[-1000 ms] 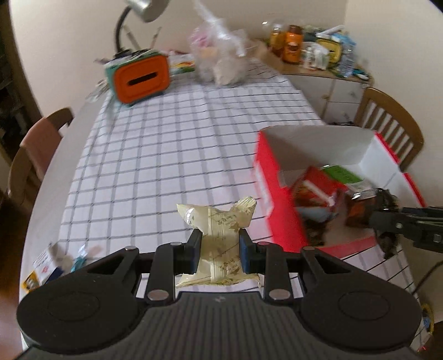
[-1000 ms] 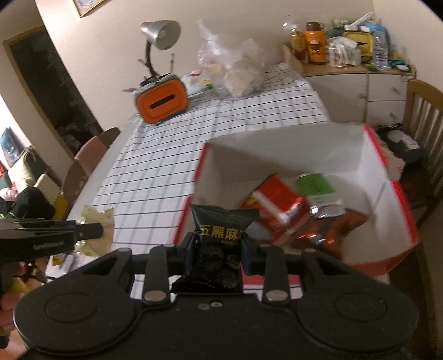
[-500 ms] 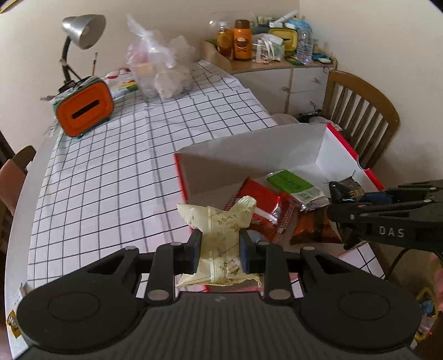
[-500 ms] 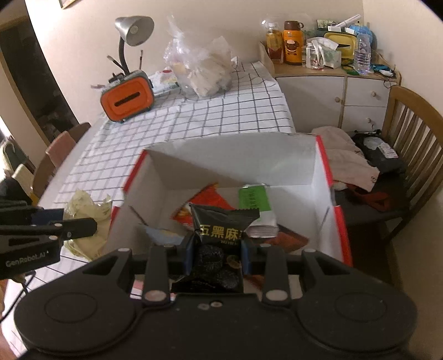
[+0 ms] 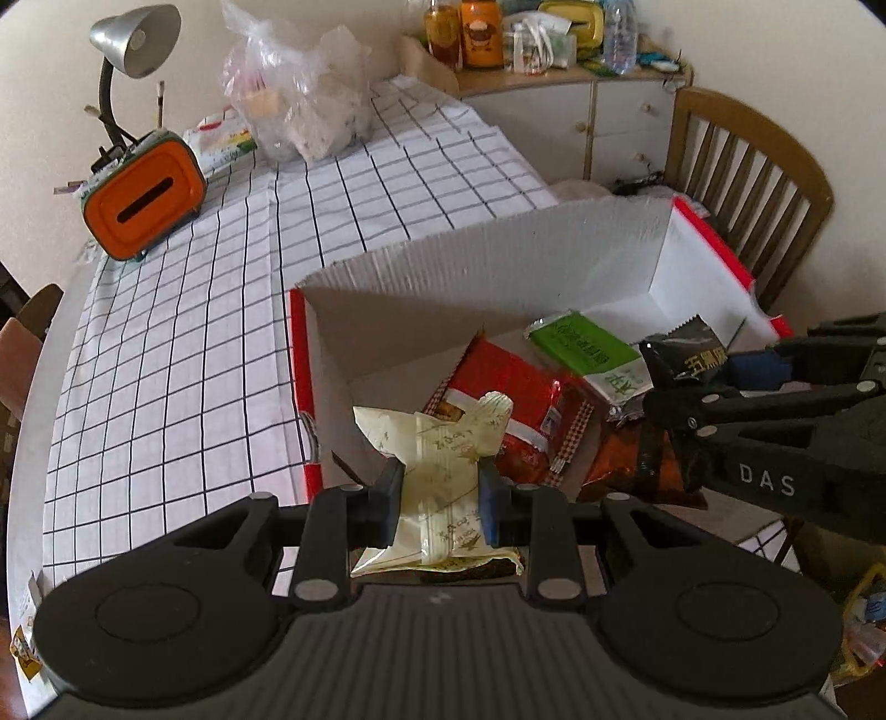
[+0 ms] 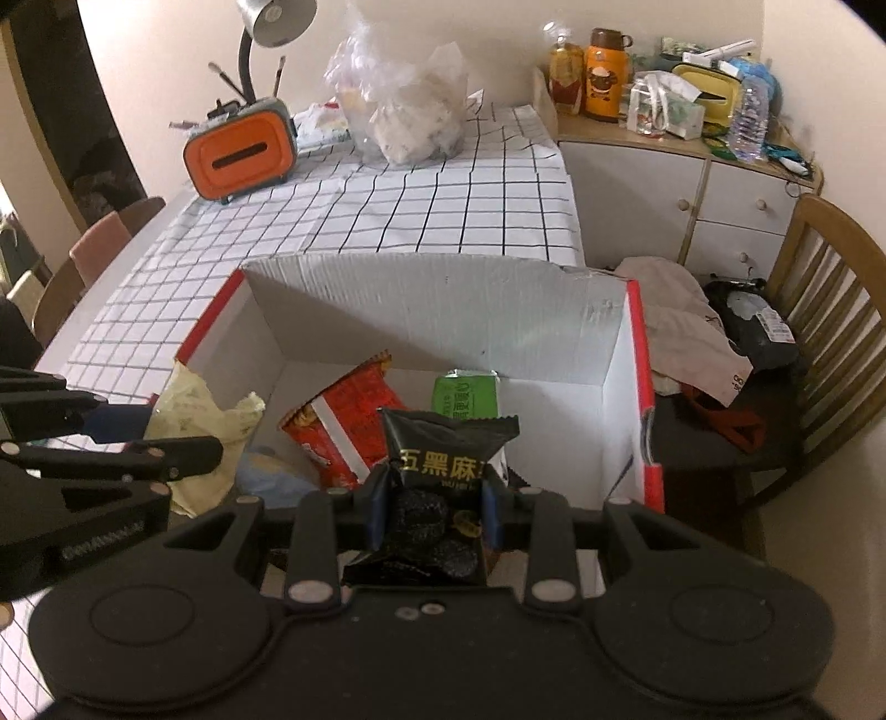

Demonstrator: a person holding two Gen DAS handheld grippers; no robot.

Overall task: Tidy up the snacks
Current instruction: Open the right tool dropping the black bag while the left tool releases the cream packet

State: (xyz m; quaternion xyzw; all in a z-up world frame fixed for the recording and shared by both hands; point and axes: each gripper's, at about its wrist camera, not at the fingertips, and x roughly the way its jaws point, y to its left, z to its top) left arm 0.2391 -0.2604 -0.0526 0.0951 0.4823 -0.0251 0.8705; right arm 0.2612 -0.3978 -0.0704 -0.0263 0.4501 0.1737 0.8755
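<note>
My left gripper [image 5: 440,501] is shut on a pale yellow snack packet [image 5: 437,465], held over the near left corner of the open red and white cardboard box [image 5: 498,260]. In the right wrist view that yellow packet [image 6: 194,421] hangs at the box's left wall. My right gripper [image 6: 434,512] is shut on a black snack packet [image 6: 448,443] with gold lettering, over the box's near side. The black packet [image 5: 692,354] also shows at the right of the left wrist view. Inside the box lie a red packet [image 6: 343,421], a green packet [image 6: 465,396] and an orange-brown packet [image 5: 626,459].
A checked tablecloth [image 5: 221,310] covers the table. An orange tissue box [image 5: 141,202], a desk lamp [image 5: 135,41] and a clear plastic bag [image 5: 302,94] stand at the far end. A wooden chair [image 6: 825,332] with clothes and a cluttered sideboard [image 6: 692,144] are to the right.
Both grippers moved over the box with their packets still held. The left one came from above the tablecloth to the box's left corner; the right one went further in.
</note>
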